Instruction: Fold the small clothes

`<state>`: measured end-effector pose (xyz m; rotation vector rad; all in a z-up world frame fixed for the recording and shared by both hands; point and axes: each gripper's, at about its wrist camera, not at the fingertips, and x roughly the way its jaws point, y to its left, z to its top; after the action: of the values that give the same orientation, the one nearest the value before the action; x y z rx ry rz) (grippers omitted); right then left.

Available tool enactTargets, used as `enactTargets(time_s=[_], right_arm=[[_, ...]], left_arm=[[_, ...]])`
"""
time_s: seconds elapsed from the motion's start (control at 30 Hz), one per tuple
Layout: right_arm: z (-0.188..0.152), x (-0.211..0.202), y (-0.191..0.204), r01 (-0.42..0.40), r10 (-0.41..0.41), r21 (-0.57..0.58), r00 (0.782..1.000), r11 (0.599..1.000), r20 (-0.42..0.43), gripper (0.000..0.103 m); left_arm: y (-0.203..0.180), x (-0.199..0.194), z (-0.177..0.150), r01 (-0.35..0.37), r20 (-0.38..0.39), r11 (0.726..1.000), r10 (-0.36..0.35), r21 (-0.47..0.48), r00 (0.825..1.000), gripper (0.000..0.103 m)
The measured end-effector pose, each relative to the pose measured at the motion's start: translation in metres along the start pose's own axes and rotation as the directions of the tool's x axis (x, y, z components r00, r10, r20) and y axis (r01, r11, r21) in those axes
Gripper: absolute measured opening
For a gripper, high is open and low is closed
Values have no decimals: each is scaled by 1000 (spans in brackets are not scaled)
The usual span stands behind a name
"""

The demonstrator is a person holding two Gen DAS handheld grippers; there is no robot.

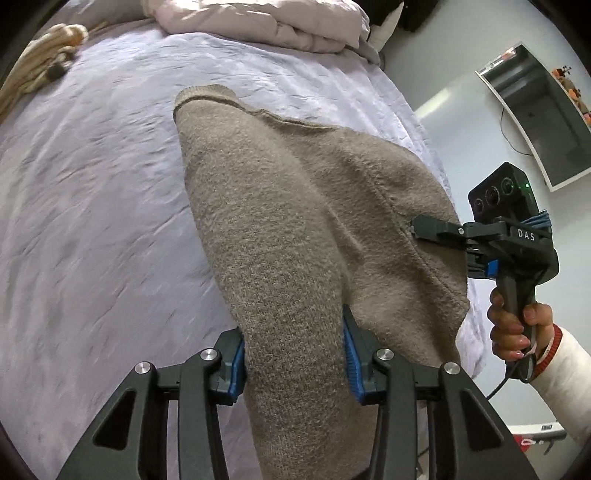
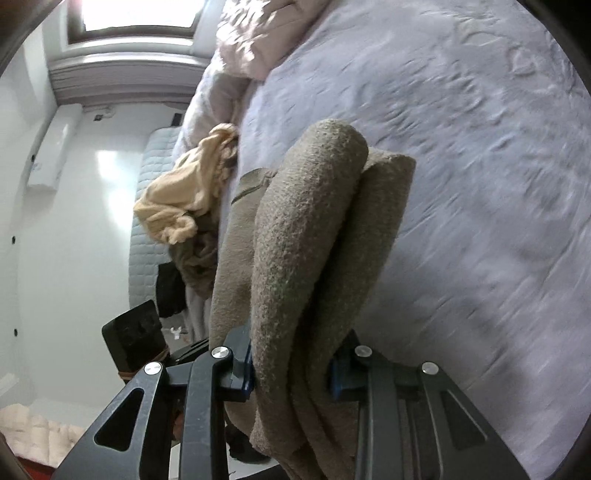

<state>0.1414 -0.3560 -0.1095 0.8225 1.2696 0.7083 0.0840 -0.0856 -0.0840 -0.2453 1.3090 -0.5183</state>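
A taupe knit garment (image 1: pixel 295 229) hangs in the air above the lilac bed sheet (image 1: pixel 92 221), held by both grippers. My left gripper (image 1: pixel 293 354) is shut on one bunched edge of it, at the bottom of the left wrist view. My right gripper (image 1: pixel 417 229) pinches the garment's right edge there. In the right wrist view the right gripper (image 2: pixel 291 373) is shut on thick folds of the same garment (image 2: pixel 314 240), which hang over the bed sheet (image 2: pixel 480 184).
A rumpled pale pink duvet (image 1: pixel 266 22) lies at the bed's far end. Cream and brown clothes (image 1: pixel 40 59) lie at the bed's left edge; they also show in the right wrist view (image 2: pixel 184 195). A wall shelf (image 1: pixel 535 110) is at right.
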Motion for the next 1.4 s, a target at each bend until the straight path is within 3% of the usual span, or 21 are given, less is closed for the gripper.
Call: enactTargets(time_s=[0.2, 0.3, 0.37, 0.47, 0.57, 0.63, 0.7, 0.77, 0.87, 1.0, 1.07, 1.1, 1.2, 1.27, 1.33, 1.4], right_arm=[[-57, 41, 25, -34, 34, 4, 999, 999, -28, 32], [-81, 70, 22, -23, 24, 23, 998, 999, -58, 32], [-92, 92, 14, 10, -6, 35, 996, 999, -88, 32], [-103, 116, 2, 107, -101, 48, 988, 993, -118, 32], [-107, 110, -4, 173, -164, 86, 981, 981, -99, 42], [-109, 101, -1, 260, -253, 75, 964, 963, -83, 71], [-113, 86, 7, 324, -321, 56, 946, 944, -55, 73], [-121, 71, 19, 354, -353, 56, 935, 934, -33, 73], [-139, 58, 32, 344, -344, 57, 939, 937, -18, 73], [-159, 77, 45, 336, -333, 48, 941, 941, -52, 66], [-162, 91, 41, 381, -376, 51, 923, 923, -88, 27], [-163, 94, 38, 403, -396, 53, 912, 914, -105, 13], [-162, 95, 45, 487, -487, -19, 871, 873, -69, 13], [-168, 95, 35, 551, -554, -56, 829, 833, -74, 13], [-173, 95, 21, 553, -553, -25, 828, 833, -90, 13], [-176, 91, 14, 526, -524, 6, 849, 851, -68, 13]], left_arm=[[24, -12, -46, -62, -37, 997, 60, -40, 998, 44], [39, -3, -69, -135, -54, 989, 132, -64, 990, 44], [45, 10, -85, -215, -80, 974, 209, -75, 975, 45], [55, 13, -94, -241, -90, 963, 232, -117, 969, 57], [52, 7, -93, -304, -72, 945, 297, -119, 952, 84], [54, -4, -98, -334, -40, 936, 332, -108, 942, 85], [57, -12, -103, -340, -26, 933, 339, -119, 940, 87], [59, -18, -106, -369, -22, 921, 369, -128, 929, 103], [64, -22, -105, -385, -22, 913, 386, -137, 922, 103], [68, -27, -107, -415, -36, 901, 414, -128, 909, 103], [70, -31, -112, -435, -46, 892, 432, -127, 900, 103], [70, -34, -114, -437, -45, 890, 435, -129, 899, 103], [77, -36, -122, -457, -55, 879, 454, -134, 889, 103], [86, -31, -128, -452, -95, 880, 443, -144, 892, 103], [93, -26, -133, -462, -136, 875, 445, -145, 885, 103], [93, -29, -137, -475, -135, 868, 458, -145, 878, 103]])
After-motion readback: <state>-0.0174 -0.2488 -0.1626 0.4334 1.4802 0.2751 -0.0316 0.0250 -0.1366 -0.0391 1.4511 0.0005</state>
